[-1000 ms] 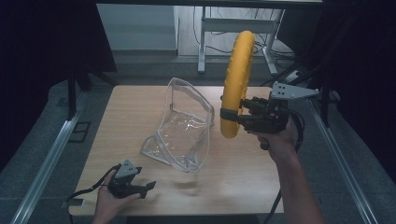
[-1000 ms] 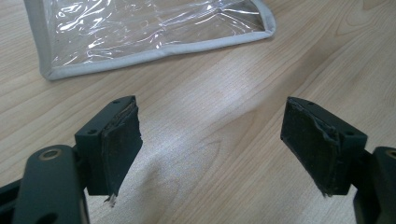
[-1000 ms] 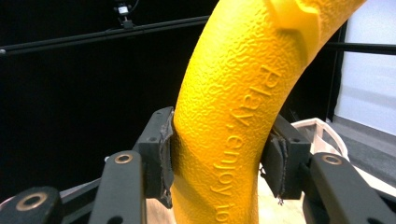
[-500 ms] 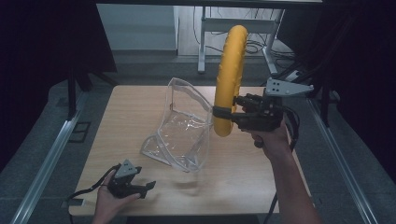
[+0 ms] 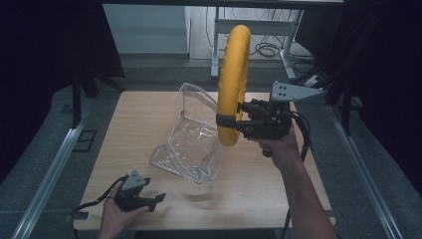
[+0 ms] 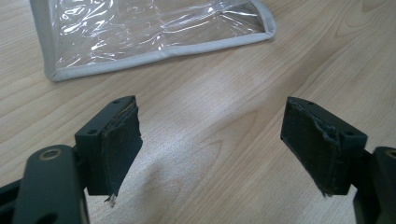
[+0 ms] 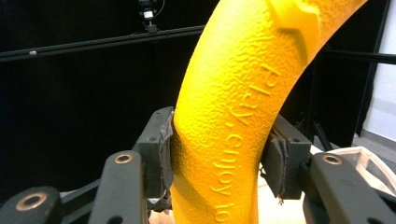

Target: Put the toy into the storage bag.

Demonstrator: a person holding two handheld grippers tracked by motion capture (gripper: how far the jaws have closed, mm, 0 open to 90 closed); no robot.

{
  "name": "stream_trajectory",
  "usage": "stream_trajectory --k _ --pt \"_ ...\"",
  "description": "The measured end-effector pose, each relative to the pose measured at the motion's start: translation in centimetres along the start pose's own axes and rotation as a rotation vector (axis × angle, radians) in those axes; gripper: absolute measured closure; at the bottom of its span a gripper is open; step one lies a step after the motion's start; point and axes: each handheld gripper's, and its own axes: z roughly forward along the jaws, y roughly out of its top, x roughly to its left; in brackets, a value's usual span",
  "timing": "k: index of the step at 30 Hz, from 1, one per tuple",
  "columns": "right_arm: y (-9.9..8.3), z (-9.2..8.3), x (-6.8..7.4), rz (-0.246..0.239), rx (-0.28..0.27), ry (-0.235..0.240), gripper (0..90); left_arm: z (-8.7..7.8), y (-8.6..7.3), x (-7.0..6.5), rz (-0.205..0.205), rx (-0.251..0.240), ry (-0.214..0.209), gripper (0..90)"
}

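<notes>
Aloft, right tongs (image 5: pixel 225 121) clamped on yellow ring (image 5: pixel 233 82), clear bag (image 5: pixel 191 144) below, left tongs (image 5: pixel 158 199) apart.

Raised lettering "Play. Enjoy to" on yellow ring (image 7: pixel 243 116)

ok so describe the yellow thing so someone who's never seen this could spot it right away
Start at the wooden table and look above its right half, where the right gripper is held up in the air. Clamped edge-on in its jaws is the yellow ring, standing upright over the clear plastic bag. It is the one bright, textured, opaque thing here, with raised lettering on its side.
</notes>
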Motion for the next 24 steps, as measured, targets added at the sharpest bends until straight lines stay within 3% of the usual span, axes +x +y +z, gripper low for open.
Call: stream_trajectory --k 24 --pt "-0.1 3.4 0.8 0.009 0.008 0.089 49.8 -0.1 0.0 0.1 0.004 -0.003 0.002 20.0"
